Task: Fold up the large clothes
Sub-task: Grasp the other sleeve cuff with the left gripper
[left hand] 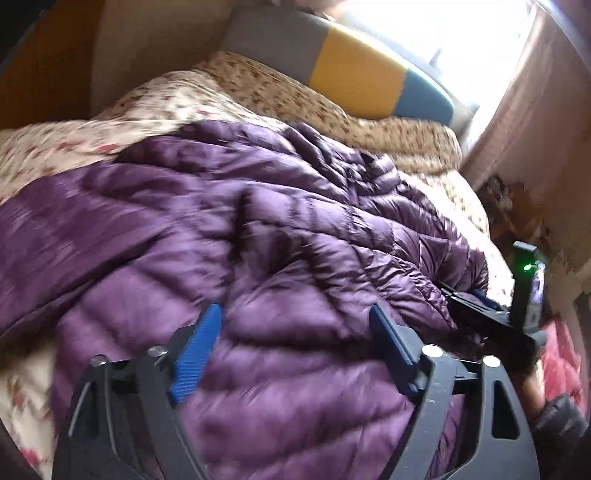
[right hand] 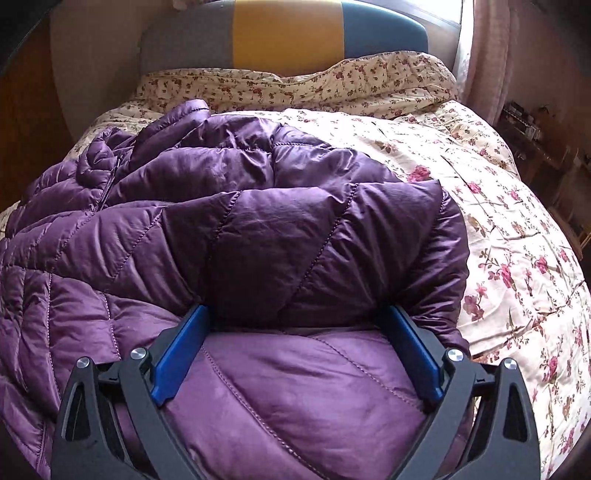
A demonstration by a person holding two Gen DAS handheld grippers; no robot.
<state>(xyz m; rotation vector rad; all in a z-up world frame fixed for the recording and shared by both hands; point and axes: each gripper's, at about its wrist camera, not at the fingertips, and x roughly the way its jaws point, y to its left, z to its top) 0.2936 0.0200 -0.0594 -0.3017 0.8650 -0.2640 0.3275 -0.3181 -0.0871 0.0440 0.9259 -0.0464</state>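
Observation:
A purple quilted puffer jacket (left hand: 258, 229) lies spread and partly folded over on a floral bedspread. My left gripper (left hand: 295, 317) is open, its blue pads wide apart just over the jacket's near part; this view is blurred. My right gripper (right hand: 295, 314) is open too, its pads either side of a thick folded edge of the jacket (right hand: 295, 229). The right gripper also shows in the left wrist view (left hand: 480, 306), low at the jacket's right edge. The jacket's zipper (right hand: 110, 177) runs at the far left.
The floral bedspread (right hand: 498, 221) covers the bed to the right and behind. A grey, yellow and blue headboard (right hand: 288, 33) stands at the back. A pink curtain (right hand: 487, 55) and a window are at the right, with a dark shelf (right hand: 535, 147) beside the bed.

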